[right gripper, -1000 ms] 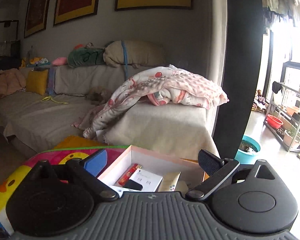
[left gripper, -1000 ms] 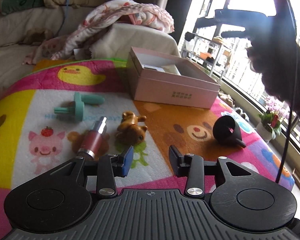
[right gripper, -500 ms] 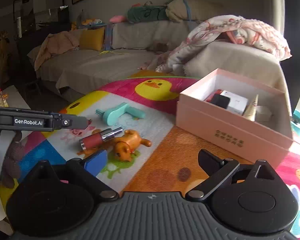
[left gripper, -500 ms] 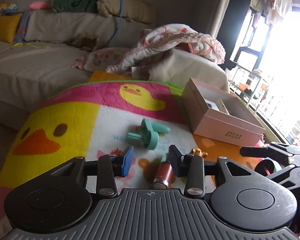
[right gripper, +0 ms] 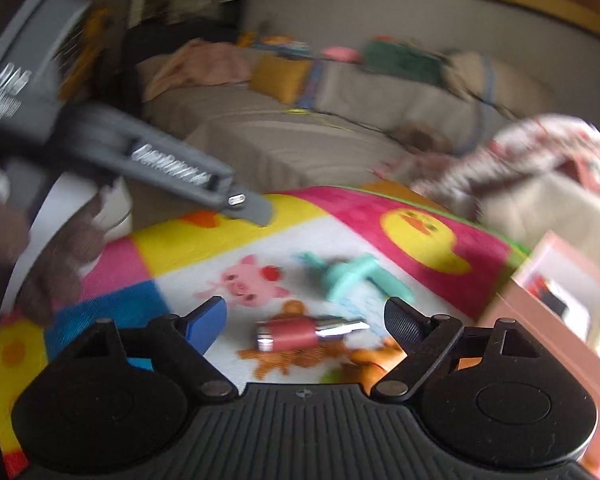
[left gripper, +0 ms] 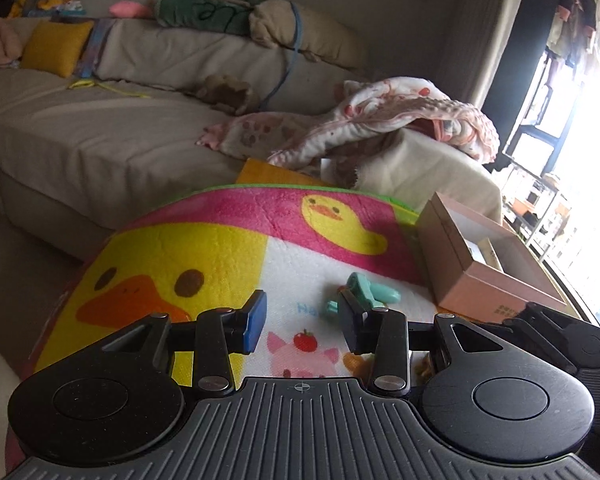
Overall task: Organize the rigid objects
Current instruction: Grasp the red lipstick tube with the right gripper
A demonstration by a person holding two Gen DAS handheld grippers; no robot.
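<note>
Right wrist view, blurred by motion. At the bottom of the frame the right gripper (right gripper: pixel 306 318), black with one blue pad, has its jaws spread wide; they have just been closing a little, and nothing is pinched. Framed between the fingertips, lying on the colourful fleece cartoon-animal play mat (right gripper: pixel 180 248), is a small dark red cylinder with silver metal ends (right gripper: pixel 300 334). Just beyond it, toward the centre, lies a mint-green plastic T-shaped toy (right gripper: pixel 350 274). An orange-brown glossy animal figurine (right gripper: pixel 374 356) peeks out at lower right beside the cylinder, partly hidden by the right finger. At the right edge stands an open pale pink cardboard box (right gripper: pixel 540 322); inside it a red item, a black item and a white card can be made out, all blurred. At upper left the grey side of the left gripper (right gripper: pixel 260 212) reaches in; white lettering on it is too smeared to read.

Left wrist view, sharp. The left gripper (left gripper: pixel 302 320) at the bottom is partly open with nothing between its pads. The mint toy (left gripper: pixel 370 292) lies just past its right fingertip. The pink box (left gripper: pixel 496 280) sits at right, a white item and a cream item visible inside; small dark print on its side wall is illegible. Part of the black right gripper (left gripper: pixel 556 330) shows at the right edge. Beyond the mat, a beige fabric sofa (left gripper: pixel 100 132) spans the background.
</note>
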